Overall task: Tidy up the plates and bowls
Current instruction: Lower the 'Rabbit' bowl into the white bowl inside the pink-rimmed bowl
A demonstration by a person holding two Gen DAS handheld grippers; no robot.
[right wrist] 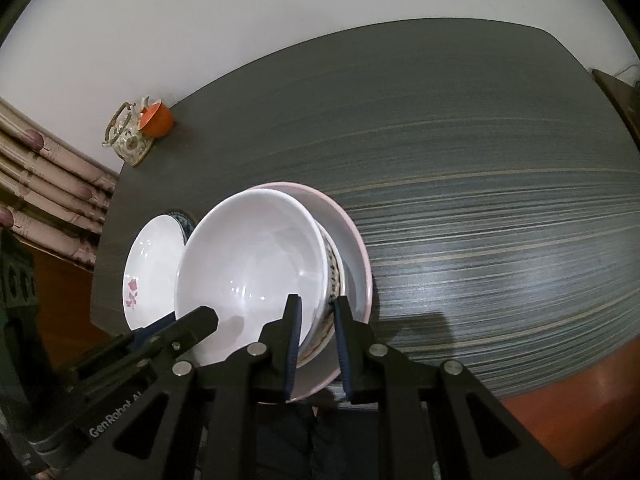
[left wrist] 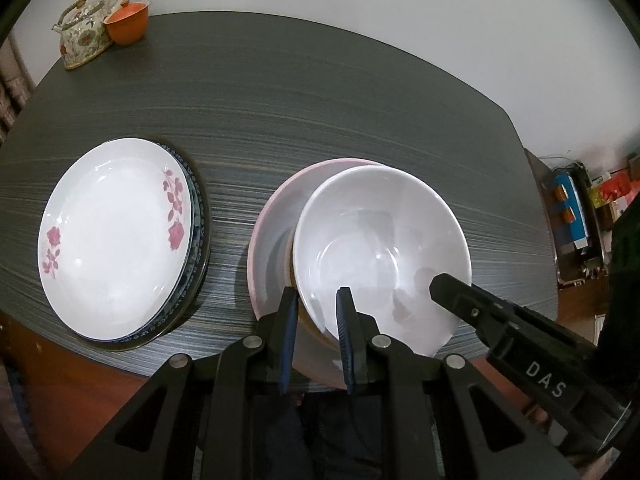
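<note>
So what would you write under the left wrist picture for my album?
Both grippers, left and right, clamp the white bowl's rim over a pink plate, beside stacked floral plates.

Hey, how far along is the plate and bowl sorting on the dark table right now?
Done: the white rose-printed plate sits stacked on a blue-rimmed plate.

In hand: the left gripper and right gripper each clamp the rim of the large white bowl, held over the pink bowl.

Left: seating the white bowl and letting go. It has not settled level yet.
</note>
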